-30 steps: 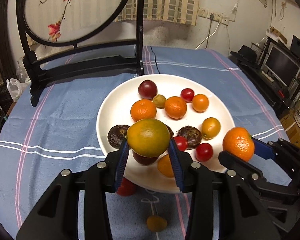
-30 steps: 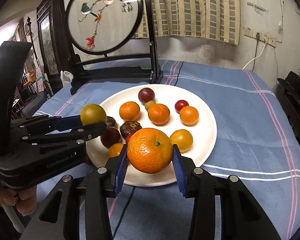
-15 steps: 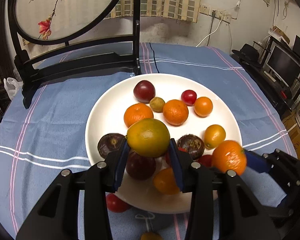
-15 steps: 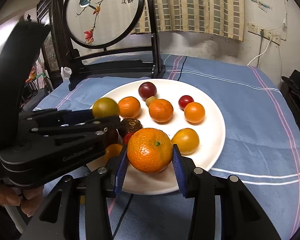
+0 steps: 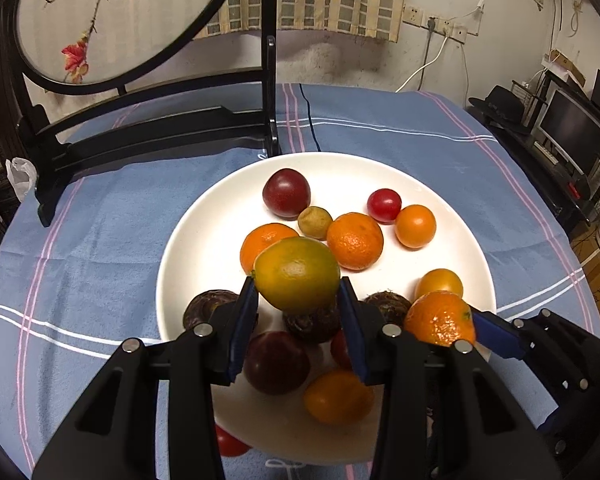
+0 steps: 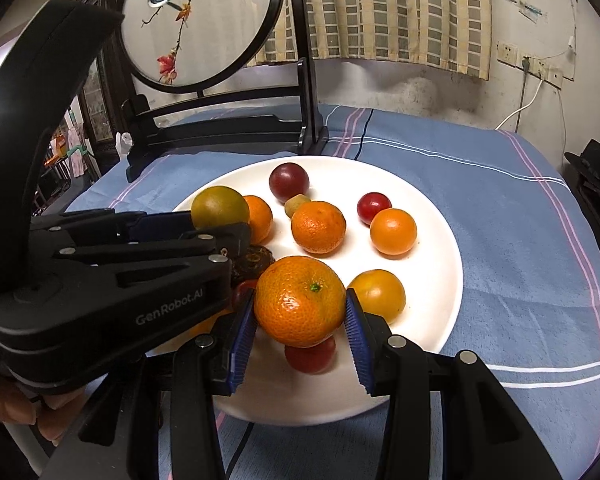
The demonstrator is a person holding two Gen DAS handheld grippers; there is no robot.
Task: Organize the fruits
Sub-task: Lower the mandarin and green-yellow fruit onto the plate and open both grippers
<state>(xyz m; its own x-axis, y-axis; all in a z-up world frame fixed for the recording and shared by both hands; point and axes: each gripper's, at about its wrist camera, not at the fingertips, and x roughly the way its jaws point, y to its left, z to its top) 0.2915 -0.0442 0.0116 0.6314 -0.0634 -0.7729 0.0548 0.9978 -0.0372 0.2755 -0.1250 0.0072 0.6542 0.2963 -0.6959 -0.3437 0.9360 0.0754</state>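
Note:
A white plate point(image 5: 204, 248) point(image 6: 436, 280) on the blue cloth holds several oranges, red tomatoes, dark plums and brown fruits. My left gripper point(image 5: 298, 312) is shut on a yellow-green citrus point(image 5: 297, 273) and holds it above the plate's near left part; the citrus also shows in the right wrist view point(image 6: 219, 210). My right gripper point(image 6: 300, 320) is shut on an orange mandarin point(image 6: 300, 302) above the plate's near edge; it also shows in the left wrist view point(image 5: 440, 318). A red tomato point(image 5: 230, 444) lies on the cloth by the plate's near rim.
A black wooden stand with a round embroidered screen point(image 5: 152, 128) point(image 6: 220, 120) stands on the table behind the plate. A power cable point(image 5: 428, 68) hangs on the wall. A monitor and shelves point(image 5: 572, 132) stand to the right of the table.
Both grippers have moved forward over the plate with their fruits, and the two now sit closer together. The small orange fruit on the cloth has left the left wrist view.

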